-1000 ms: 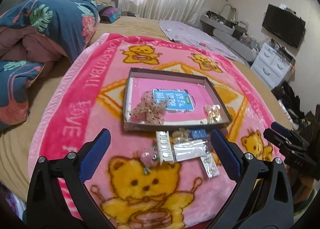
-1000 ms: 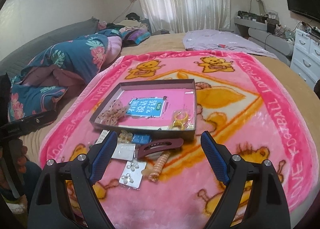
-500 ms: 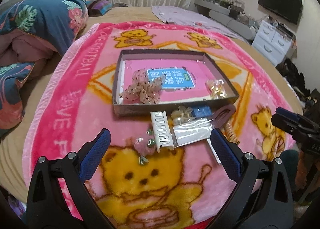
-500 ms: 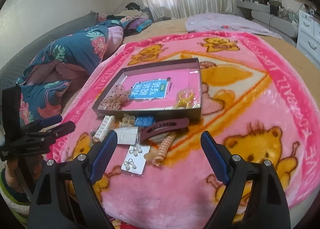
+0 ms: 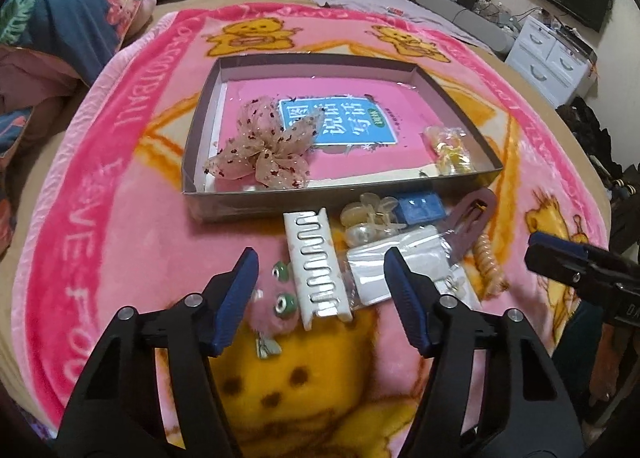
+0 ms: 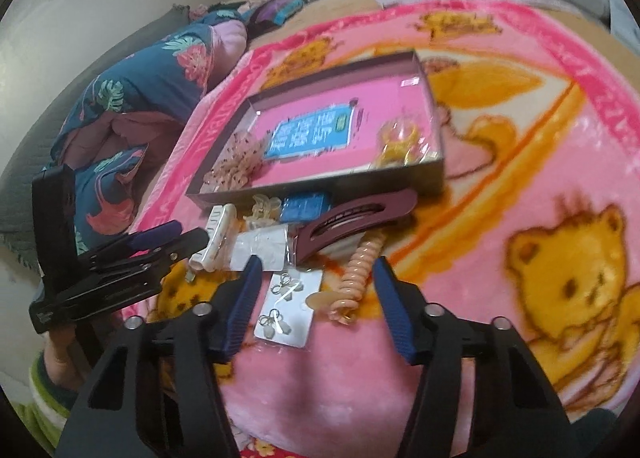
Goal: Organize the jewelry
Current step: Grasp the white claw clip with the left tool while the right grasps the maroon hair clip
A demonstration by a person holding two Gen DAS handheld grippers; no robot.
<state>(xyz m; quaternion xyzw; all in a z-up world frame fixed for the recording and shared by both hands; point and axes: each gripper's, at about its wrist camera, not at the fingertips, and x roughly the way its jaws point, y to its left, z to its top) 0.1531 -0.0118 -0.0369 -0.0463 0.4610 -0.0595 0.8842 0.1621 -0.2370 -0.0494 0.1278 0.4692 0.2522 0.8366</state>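
Left wrist view is showing the left gripper [image 5: 320, 290] hanging wide and empty over the white comb clip [image 5: 315, 263], which is lying on the pink blanket [image 5: 120, 218] just outside the near wall of the box [image 5: 340, 202]. That clip is looking light, stiff and a bit slick, so I'm judging a pinch across its long sides as safest. A lace bow [image 5: 264, 152] is sitting in the box's near-left corner. A second ago these jaws were higher and further back; they're closing in now.

Right wrist view is blurring, with the right gripper [image 6: 316, 294] spread wide and empty over the earring card [image 6: 286, 316] and the coiled hair tie [image 6: 354, 278]. The card is looking flimsy, the coil springy and soft. This gripper has dropped lower too.
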